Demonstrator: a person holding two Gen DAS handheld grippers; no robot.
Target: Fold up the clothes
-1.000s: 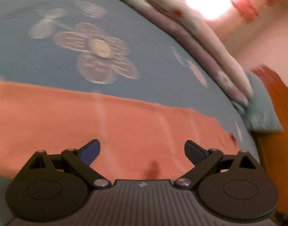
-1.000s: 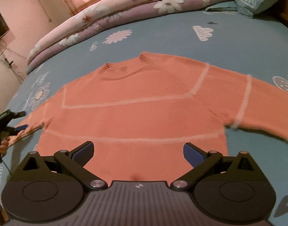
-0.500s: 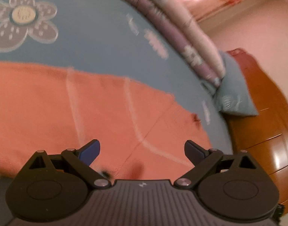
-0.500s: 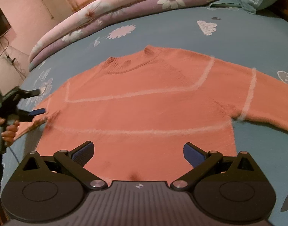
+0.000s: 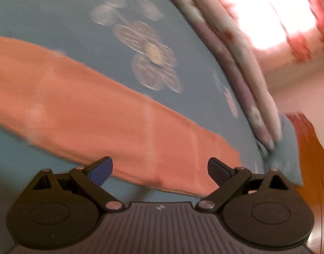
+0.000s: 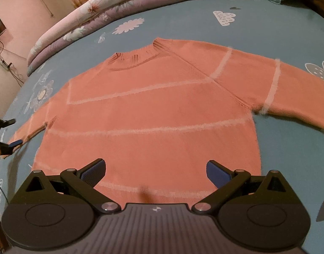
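Sweater (image 6: 149, 114) in orange with pale stripes lies flat on your blue flowered bed (image 6: 183, 23), collar toward the rolled quilt (image 6: 102, 6) and both sleeves spread out. Your right tongs (image 6: 155, 172) hover open over its hem, holding nothing. Your left tongs (image 5: 159, 168) (the view is blurred) are open too, above one sleeve (image 5: 94, 114).

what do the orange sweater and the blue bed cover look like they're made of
Orange sweater: seemingly a soft knit, wool or acrylic; the collar is ribbed and the pale stripes look fuzzy. Blue bed cover: probably smooth matte woven cotton or a blend, with flat printed flowers and clouds and no sheen.
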